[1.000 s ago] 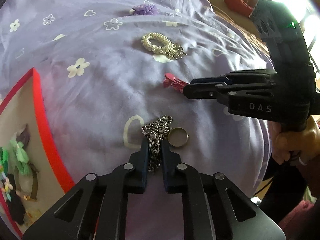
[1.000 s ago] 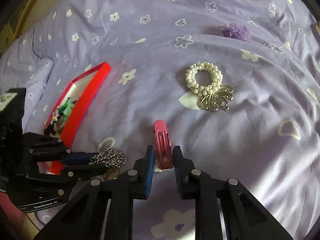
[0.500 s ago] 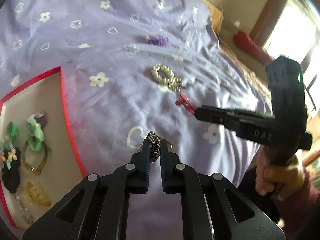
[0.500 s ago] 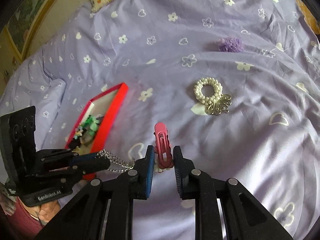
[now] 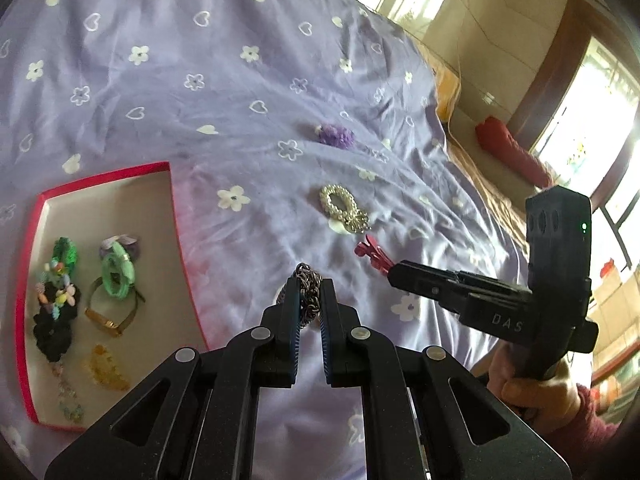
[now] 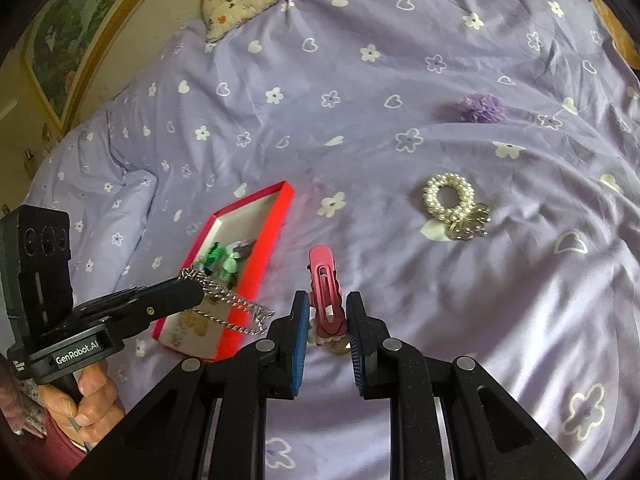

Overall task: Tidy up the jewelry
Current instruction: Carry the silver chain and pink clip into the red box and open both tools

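Left hand-held gripper (image 5: 307, 304) is clamping the chain (image 6: 230, 304), dangling beside the red box (image 5: 176, 216); right hand-held gripper (image 6: 327, 316) is pinching the pink clip (image 6: 324, 280) above the bed (image 6: 360, 120). Pearl bracelet (image 6: 450, 200) and purple scrunchie (image 6: 480, 107) are lying beyond (box contents partly hidden in the right view).

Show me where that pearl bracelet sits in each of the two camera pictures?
Left wrist view: the pearl bracelet lies on the bedspread just right of centre, above the pink hair clip.
Right wrist view: the bracelet is right of centre, at mid-height.
Shared landmark: the red box, left of the bracelet in both.
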`<state>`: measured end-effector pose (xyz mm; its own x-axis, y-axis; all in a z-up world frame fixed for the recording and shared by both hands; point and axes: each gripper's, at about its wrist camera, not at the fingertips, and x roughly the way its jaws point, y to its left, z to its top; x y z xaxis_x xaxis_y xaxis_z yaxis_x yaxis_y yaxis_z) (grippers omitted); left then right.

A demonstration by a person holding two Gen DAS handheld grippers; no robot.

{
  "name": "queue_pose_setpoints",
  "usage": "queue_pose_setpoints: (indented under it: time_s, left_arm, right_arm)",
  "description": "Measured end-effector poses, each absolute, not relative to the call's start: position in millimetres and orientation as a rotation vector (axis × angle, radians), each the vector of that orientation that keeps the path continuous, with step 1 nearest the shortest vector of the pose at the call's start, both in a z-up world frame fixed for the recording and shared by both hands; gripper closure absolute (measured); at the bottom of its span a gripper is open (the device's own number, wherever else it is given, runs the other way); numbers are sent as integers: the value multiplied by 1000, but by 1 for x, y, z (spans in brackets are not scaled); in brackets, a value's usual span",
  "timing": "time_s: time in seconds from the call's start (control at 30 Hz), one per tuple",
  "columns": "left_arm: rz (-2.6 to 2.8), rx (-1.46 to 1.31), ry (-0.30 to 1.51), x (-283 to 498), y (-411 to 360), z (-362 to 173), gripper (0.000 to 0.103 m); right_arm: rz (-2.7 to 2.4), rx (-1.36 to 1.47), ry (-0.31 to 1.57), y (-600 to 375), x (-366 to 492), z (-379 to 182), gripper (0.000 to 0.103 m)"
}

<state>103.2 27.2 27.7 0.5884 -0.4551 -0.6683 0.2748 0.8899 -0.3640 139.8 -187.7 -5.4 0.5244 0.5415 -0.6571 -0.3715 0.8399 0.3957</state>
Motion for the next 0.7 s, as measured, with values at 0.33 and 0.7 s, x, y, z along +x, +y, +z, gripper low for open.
queue_pose_setpoints:
  time_s: [0.33,0.7]
  left_arm:
    - [-358,-280,803,87,60,36,96]
    - [-285,-333,773,75,100,41,96]
  right_arm:
    - [605,204,849,-159,132,2,84]
    - [666,190,856,-123,125,5,84]
